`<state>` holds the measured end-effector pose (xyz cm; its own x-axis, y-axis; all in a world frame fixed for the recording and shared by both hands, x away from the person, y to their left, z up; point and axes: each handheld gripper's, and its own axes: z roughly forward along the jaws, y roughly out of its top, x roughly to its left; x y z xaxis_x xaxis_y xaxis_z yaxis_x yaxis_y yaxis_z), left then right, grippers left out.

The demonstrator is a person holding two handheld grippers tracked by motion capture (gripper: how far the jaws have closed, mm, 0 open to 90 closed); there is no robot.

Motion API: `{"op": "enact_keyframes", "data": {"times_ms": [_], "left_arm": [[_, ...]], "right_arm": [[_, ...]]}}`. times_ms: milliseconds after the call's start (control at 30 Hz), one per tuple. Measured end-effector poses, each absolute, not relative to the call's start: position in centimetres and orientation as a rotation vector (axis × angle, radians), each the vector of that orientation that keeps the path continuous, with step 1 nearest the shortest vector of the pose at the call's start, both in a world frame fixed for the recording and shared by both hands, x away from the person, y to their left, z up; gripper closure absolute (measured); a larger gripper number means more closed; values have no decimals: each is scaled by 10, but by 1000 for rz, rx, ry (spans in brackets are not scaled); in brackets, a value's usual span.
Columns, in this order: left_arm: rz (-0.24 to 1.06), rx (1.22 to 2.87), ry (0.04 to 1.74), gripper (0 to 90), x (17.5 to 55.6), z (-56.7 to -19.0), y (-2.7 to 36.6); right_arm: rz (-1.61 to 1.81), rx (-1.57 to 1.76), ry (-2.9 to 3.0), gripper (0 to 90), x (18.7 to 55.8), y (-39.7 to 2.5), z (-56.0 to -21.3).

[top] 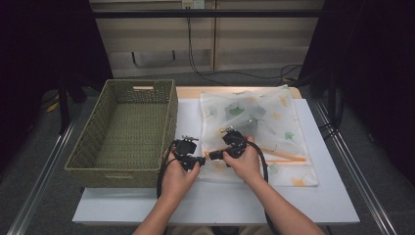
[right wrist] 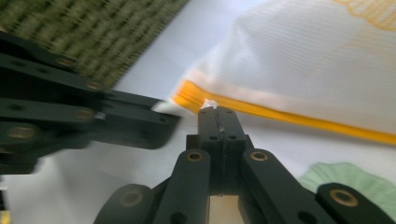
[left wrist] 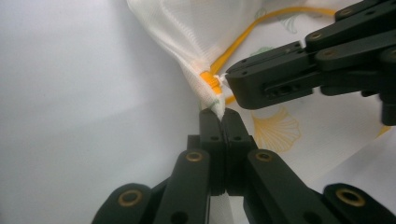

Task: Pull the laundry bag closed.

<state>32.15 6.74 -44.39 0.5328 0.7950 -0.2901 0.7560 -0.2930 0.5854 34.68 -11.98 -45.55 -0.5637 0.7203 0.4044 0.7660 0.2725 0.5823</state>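
My left gripper [left wrist: 219, 114] pinches the near corner of the mesh bag [top: 254, 122] beside its orange zipper [left wrist: 243, 39], my right gripper [right wrist: 217, 112] is clenched at the zipper's end, and the bag lies on the table [top: 220, 200] right of the basket [top: 127, 132].

I can read no words, numbers, brand names or signs anywhere in my three views. The mesh bag [top: 254, 129] carries only printed leaf shapes in green and yellow, not lettering. The woven basket [top: 128, 129] has no tag that I can make out, and the black jaws of both grippers bear no markings.
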Motion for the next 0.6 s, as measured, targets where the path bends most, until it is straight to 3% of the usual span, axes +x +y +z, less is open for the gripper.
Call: {"op": "enact_keyframes", "data": {"times_ms": [600], "left_arm": [[58, 2087, 1258, 898, 320, -442, 69]], "right_arm": [[-1143, -1478, -2467, 900, 345, -130, -458]]}}
